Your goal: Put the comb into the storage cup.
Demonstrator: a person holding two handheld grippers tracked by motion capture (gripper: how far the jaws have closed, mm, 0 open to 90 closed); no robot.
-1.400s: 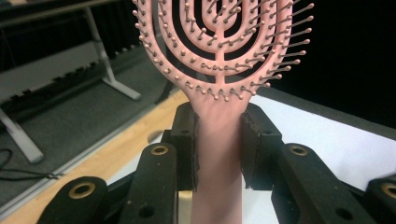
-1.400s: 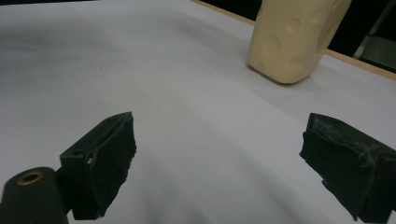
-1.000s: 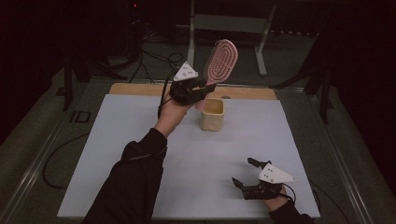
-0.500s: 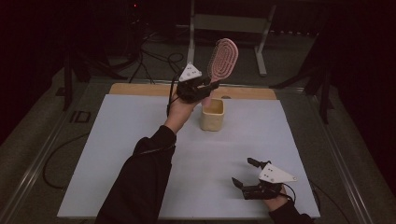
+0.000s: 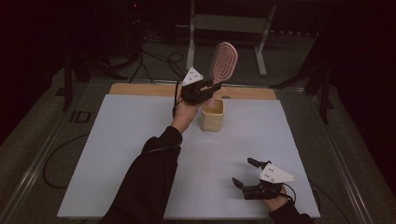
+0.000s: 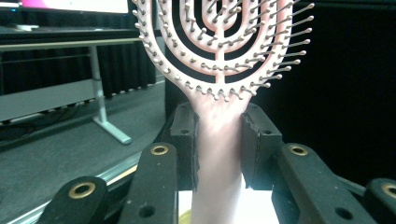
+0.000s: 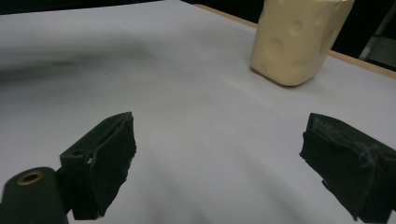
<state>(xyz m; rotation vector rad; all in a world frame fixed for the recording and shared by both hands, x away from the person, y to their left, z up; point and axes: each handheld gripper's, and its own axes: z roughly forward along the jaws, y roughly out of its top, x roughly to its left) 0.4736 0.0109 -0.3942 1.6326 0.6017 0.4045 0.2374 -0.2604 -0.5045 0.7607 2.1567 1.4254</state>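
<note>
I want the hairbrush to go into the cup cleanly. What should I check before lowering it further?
1. Left hand-held gripper clamped on the hairbrush handle: ok.
2. Handle end over the cup mouth: ok.
3. Handle resting on the cup's bottom: cannot tell.
4. Cup upright on the table: ok.
5. Right hand-held gripper open and well away from the cup: ok.

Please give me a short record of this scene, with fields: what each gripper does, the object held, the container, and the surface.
left gripper: shut on the handle of the pink hairbrush, bristle head up
hairbrush handle: its lower end is at the mouth of the cream cup
right gripper: open, nothing between the jaws, low over the near right of the table
surface: white table top
</note>
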